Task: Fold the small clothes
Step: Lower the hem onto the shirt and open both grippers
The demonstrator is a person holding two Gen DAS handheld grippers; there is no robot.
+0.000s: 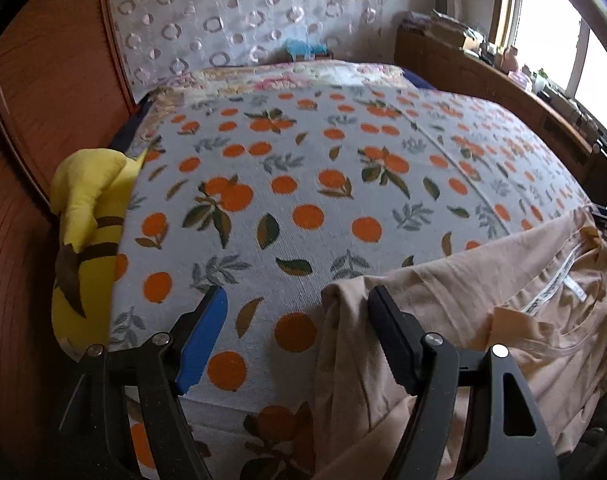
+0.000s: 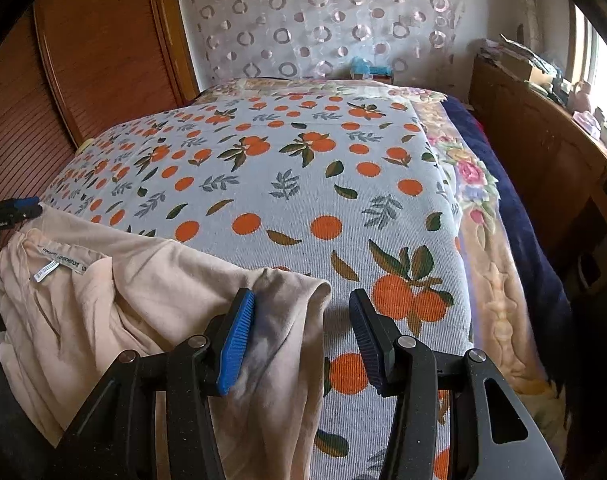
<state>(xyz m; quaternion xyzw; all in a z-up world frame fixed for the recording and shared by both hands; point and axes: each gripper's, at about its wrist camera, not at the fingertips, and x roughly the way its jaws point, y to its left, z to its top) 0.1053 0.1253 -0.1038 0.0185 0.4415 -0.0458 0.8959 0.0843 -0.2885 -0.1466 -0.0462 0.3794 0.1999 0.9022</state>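
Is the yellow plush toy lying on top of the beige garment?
No, the yellow plush toy sits at the left edge of the bed, apart from the beige garment, which lies at the near right.

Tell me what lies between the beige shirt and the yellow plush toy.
Only bare orange-print bedspread lies between the beige shirt and yellow plush toy, in the left wrist view.

pale peach garment (image 1: 483, 300) crumpled, inside-out label showing, draped over near edge of orange-print bedspread (image 1: 303, 184).
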